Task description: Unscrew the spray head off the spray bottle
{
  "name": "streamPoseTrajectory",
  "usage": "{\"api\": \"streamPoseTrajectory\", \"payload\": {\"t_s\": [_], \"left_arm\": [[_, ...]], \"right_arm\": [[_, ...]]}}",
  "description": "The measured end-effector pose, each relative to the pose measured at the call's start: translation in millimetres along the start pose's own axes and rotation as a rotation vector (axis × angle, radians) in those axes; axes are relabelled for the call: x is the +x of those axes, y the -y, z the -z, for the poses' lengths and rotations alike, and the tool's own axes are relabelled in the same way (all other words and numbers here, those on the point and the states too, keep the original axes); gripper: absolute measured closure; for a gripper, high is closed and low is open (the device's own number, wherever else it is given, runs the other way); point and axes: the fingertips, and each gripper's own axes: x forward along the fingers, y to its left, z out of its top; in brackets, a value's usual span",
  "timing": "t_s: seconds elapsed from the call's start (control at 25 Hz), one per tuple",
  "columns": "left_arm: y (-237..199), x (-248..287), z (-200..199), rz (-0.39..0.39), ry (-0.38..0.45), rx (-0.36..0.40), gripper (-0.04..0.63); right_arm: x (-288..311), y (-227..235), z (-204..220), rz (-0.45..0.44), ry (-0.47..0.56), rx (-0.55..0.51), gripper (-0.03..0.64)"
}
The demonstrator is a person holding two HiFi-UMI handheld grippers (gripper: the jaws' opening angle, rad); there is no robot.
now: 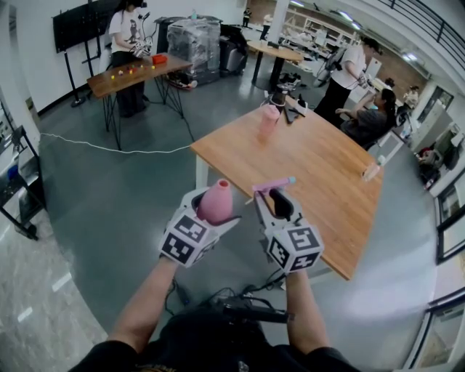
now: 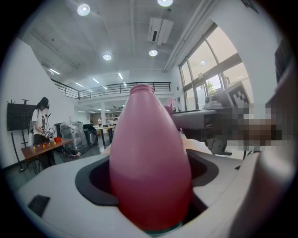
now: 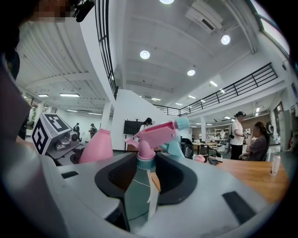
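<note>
In left gripper (image 1: 205, 219): bottle (image 1: 216, 200) | in right gripper (image 1: 280, 209): spray head (image 1: 272, 186)

Workshop hall: a polished grey floor (image 1: 102, 182) carried a light wooden table (image 1: 320, 174) and a smaller table (image 1: 109, 83) near the white wall (image 1: 29, 43). Round ceiling lamps (image 2: 84, 9) were lit; tall windows (image 2: 209, 69) adjoined a railed gallery (image 2: 116, 87).

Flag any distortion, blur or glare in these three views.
Head view: strong fisheye bows the edges of the wooden table; the light is even and the focus sharp. Left gripper view: the pink bottle fills the centre, close and a little soft; the windows are washed out; the corners are dark. Right gripper view: the spray head is sharp, the ceiling lights flare, and the corners are dark.
</note>
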Motion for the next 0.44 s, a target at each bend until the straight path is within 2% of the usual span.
{"api": "streamPoseTrajectory", "payload": {"t_s": [0.44], "left_arm": [[4.1,5.8,1.8,0.005,0.003,0.001,0.166]], "right_arm": [[-2.7,4.2,0.0,0.0,0.007,-0.003,0.488]]}}
